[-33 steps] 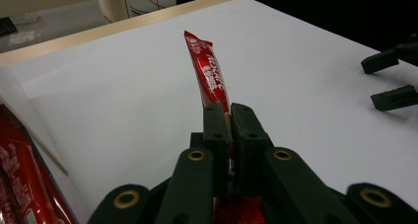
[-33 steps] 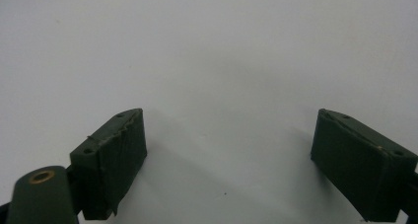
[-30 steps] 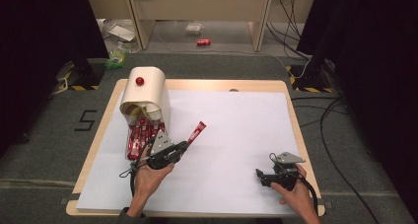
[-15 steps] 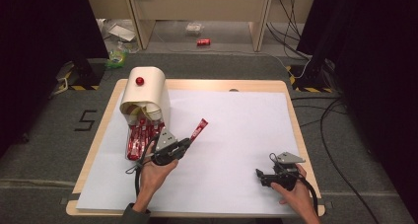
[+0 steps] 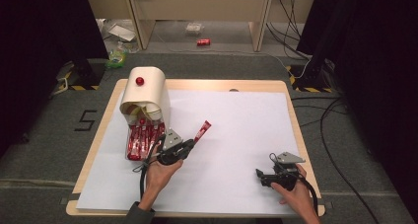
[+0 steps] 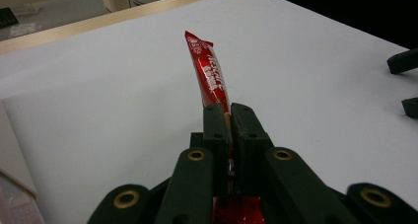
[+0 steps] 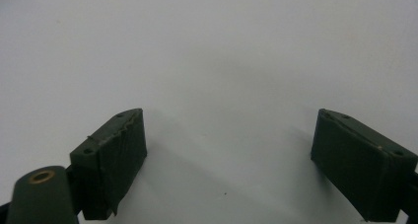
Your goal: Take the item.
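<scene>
A long red stick packet juts up and away from my left gripper, which is shut on its lower end just right of the dispenser. The cream dispenser with a red knob stands at the table's back left, and several more red packets lie in its clear tray. My right gripper rests low over the white sheet near the front right, jaws wide apart with nothing between them.
A white sheet covers the wooden table. The right gripper's jaw tips show at the right edge of the left gripper view. On the floor beyond the table lie a red can and some litter.
My left gripper has drawn the red packet a little toward the front right, away from the dispenser tray. The right gripper has stayed put.
</scene>
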`<state>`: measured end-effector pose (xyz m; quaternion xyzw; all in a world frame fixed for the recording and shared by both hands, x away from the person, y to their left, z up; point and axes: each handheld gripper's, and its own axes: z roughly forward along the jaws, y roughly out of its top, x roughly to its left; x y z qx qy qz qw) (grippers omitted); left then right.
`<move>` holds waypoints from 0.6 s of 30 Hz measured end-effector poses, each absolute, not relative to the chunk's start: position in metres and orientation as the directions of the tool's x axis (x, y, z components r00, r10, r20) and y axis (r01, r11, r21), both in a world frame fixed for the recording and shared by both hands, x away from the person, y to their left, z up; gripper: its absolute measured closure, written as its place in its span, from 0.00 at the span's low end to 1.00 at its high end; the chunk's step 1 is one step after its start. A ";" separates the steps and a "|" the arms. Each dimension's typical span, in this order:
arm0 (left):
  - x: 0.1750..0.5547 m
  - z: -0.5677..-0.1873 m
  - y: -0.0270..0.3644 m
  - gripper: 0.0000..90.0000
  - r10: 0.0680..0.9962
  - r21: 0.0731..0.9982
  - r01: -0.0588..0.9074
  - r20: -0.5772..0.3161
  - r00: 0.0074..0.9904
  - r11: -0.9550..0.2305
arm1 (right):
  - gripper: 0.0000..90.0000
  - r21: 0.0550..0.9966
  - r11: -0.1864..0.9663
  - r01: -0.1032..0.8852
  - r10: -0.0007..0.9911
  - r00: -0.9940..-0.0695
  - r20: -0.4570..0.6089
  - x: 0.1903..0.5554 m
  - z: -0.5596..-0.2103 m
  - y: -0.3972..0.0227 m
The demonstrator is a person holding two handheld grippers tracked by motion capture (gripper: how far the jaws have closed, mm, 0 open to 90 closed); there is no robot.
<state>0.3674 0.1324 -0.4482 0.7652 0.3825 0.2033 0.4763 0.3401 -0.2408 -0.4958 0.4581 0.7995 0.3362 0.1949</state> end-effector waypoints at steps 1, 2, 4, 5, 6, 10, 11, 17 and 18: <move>0.368 -0.449 0.132 0.95 0.778 0.883 0.393 -0.052 0.626 -0.256 | 0.16 0.716 0.354 0.601 0.864 -0.504 -0.003 0.340 -0.496 -0.241; 0.368 -0.449 0.131 0.95 0.778 0.884 0.392 -0.052 0.626 -0.256 | 0.16 0.716 0.354 0.602 0.864 -0.504 -0.004 0.340 -0.496 -0.241; 0.369 -0.450 0.130 0.95 0.778 0.881 0.394 -0.050 0.626 -0.261 | 0.16 0.716 0.354 0.602 0.864 -0.504 -0.003 0.340 -0.496 -0.241; 0.369 -0.451 0.130 0.95 0.778 0.880 0.397 -0.053 0.626 -0.260 | 0.16 0.716 0.354 0.602 0.864 -0.504 -0.004 0.340 -0.496 -0.241; 0.370 -0.452 0.129 0.95 0.778 0.880 0.397 -0.054 0.626 -0.259 | 0.16 0.716 0.354 0.602 0.864 -0.504 -0.004 0.340 -0.496 -0.241; 0.371 -0.454 0.127 0.95 0.777 0.876 0.402 -0.051 0.628 -0.267 | 0.15 0.716 0.354 0.602 0.864 -0.504 -0.003 0.340 -0.496 -0.241; 0.371 -0.455 0.126 0.95 0.776 0.875 0.403 -0.051 0.628 -0.268 | 0.16 0.716 0.354 0.601 0.864 -0.504 -0.003 0.340 -0.496 -0.241; 0.372 -0.459 0.124 0.95 0.777 0.871 0.409 -0.051 0.627 -0.273 | 0.15 0.716 0.354 0.602 0.864 -0.504 -0.004 0.340 -0.496 -0.241; 0.372 -0.460 0.124 0.95 0.778 0.870 0.409 -0.048 0.627 -0.276 | 0.15 0.716 0.354 0.602 0.864 -0.504 -0.003 0.340 -0.496 -0.241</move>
